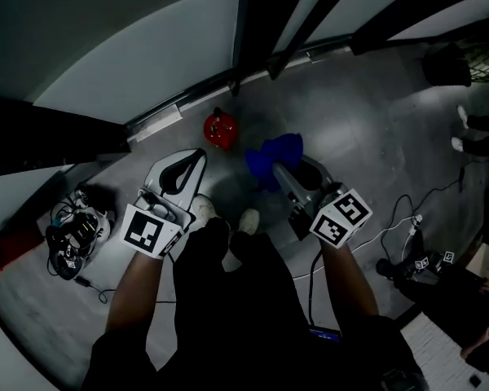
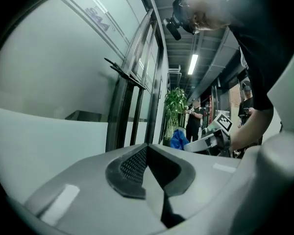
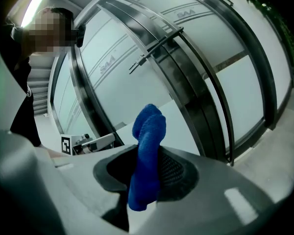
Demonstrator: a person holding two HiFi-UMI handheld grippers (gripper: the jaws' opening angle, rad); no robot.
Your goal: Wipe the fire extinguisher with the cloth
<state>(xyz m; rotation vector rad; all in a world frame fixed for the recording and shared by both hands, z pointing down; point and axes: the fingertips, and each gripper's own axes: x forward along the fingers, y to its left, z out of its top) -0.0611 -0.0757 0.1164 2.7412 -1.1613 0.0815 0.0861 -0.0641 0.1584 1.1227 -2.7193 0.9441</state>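
Cloth between right gripper jaws, fire extinguisher near, front-left

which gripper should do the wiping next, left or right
Right. The right gripper is shut on the blue cloth, which hangs close beside the red fire extinguisher. The left gripper is shut with nothing in it.

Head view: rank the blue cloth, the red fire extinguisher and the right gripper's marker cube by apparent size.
1. marker cube and blue cloth: about alike. The cube sits nearer the camera, so I won't rank one above the other.
2. red fire extinguisher: clearly the smallest.
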